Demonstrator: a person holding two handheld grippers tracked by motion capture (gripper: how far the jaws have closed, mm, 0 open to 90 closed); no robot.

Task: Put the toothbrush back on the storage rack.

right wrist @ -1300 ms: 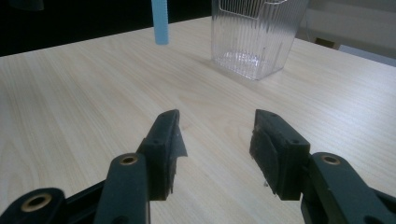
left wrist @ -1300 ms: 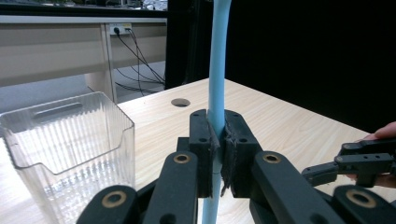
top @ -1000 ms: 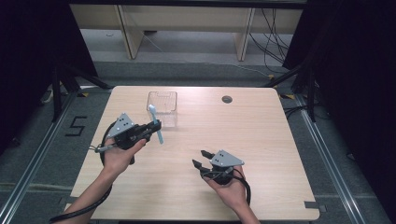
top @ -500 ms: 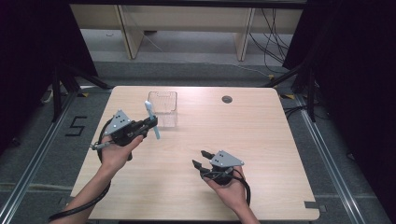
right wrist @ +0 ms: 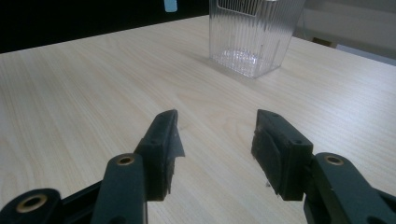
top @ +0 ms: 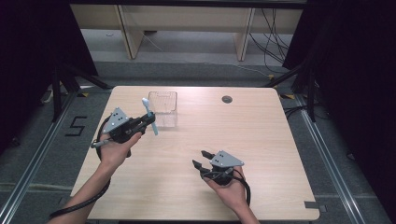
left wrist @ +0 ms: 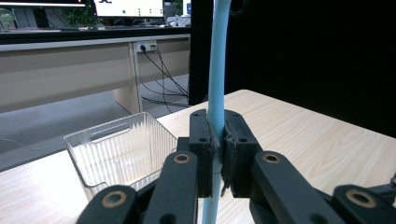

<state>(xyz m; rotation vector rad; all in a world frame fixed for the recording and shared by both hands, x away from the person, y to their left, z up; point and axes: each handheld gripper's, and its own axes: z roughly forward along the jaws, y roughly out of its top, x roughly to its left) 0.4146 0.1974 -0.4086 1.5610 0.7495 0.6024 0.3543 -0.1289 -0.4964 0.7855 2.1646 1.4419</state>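
Observation:
My left gripper is shut on a light blue long-handled utensil, held roughly upright above the table's left side. In the left gripper view the blue handle runs straight up between the closed pads. A clear ribbed plastic container stands just beyond and to the right of it, also seen as the container behind the jaws. My right gripper rests low near the table's front, open with nothing between its fingers; the container stands ahead of it.
The light wood table has a round cable hole at the back. Dark curtains flank both sides, and desks with cables stand behind the table's far edge.
My left gripper has shifted slightly left and away from the front edge, carrying the blue utensil with it. The right gripper has stayed where it was.

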